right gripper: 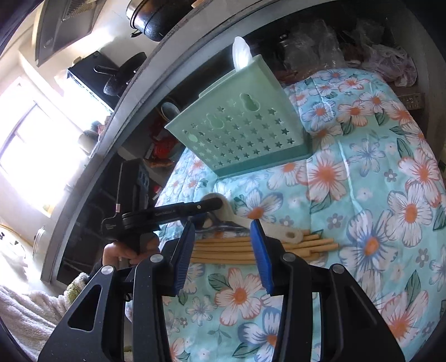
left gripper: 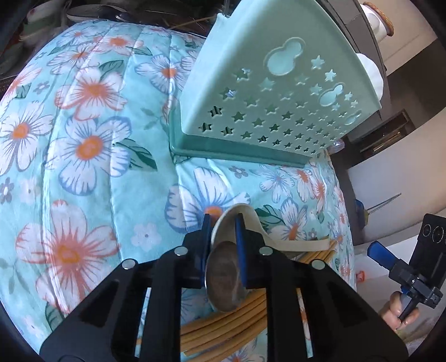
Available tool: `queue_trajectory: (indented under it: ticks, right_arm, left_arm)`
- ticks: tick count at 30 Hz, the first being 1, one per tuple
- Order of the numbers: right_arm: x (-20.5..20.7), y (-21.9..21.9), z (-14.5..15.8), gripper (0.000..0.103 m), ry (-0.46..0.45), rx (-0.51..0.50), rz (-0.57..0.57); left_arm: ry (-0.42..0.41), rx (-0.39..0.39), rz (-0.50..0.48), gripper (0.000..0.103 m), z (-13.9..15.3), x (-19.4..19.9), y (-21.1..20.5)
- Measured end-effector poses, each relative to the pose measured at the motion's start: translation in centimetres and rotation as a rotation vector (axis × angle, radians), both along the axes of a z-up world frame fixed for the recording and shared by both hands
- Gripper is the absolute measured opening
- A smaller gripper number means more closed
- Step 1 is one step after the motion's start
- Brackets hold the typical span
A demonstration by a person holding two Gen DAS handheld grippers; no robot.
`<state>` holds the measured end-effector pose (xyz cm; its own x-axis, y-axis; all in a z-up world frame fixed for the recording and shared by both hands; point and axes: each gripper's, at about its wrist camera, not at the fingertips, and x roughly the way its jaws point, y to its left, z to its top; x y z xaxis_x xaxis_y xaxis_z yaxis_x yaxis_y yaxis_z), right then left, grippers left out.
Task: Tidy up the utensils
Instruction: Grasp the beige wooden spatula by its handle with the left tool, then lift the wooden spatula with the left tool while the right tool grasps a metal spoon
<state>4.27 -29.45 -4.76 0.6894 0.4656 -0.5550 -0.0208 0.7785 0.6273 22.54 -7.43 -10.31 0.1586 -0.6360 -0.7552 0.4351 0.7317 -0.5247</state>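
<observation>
L gripper (left gripper: 221, 236): jaws narrow, blue pads pinched on the bowl rims of two stacked spoons; pads press both sides.
Metal spoon (left gripper: 225, 281): shiny steel, oval bowl, lies nearest the cam, between the L pads.
White spoon (left gripper: 245, 217): cream ceramic/plastic soup spoon, deep bowl, flat curved handle w/ a hole at its end (right gripper: 292, 236); bowl in the L jaws, handle runs across the chopsticks.
R gripper (right gripper: 223, 242): jaws part open, approx mid width, nothing clamped; blue ribbed pads hover over the chopstick bundle, contact not clear.
Hands: R hand (left gripper: 398, 309) grips the R tool's handle; L hand (right gripper: 125, 250) on the L tool's handle, pale fluffy sleeve below it.
Chopsticks (right gripper: 242, 247): bundle of tan bamboo-like rods, round, smooth, lying flat side by side on the cloth; under the spoons in L view (left gripper: 223, 320).
Cloth (left gripper: 92, 156): quilted fabric, light blue w/ white-orange flowers, stitched seams, soft and slightly puffy; covers the whole work surface.
Utensil holder (left gripper: 267, 111): mint-green plastic caddy, wedge shape, star cut-outs plus gourd-shaped holes, darker green base tray; stands upright on the cloth beyond the spoons, well apart from both tools.
White item in holder (right gripper: 241, 54): ribbed white piece sticks up from the holder's top; kind not clear.
Open room: bare cloth between chopsticks and holder, and wide bare cloth to the L of the L tool.
Edges: cloth drops off near the R tool in L view; far edge meets dark cluttered shelf w/ bags and jars (right gripper: 320, 41).
Far: black pot (right gripper: 156, 19) hanging high, bright window beyond.
</observation>
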Motion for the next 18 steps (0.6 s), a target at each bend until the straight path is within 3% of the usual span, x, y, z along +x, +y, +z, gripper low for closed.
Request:
queue_trajectory:
  ticks: [10, 15, 18]
  right_arm:
    - [-1.5, -0.2, -0.5, 0.041, 0.006, -0.023, -0.030]
    - [-2.3, -0.8, -0.3, 0.041, -0.005, -0.009, -0.058]
    - [-2.6, -0.8, -0.7, 0.041, -0.004, 0.017, -0.057]
  left_arm:
    - [-0.170, -0.059, 0.073, 0.010, 3.3, -2.2, 0.2]
    - [-0.133, 0.020, 0.034, 0.012, 2.7, -3.2, -0.2]
    - [-0.081, -0.009, 0.031, 0.017, 2.5, -3.0, 0.7]
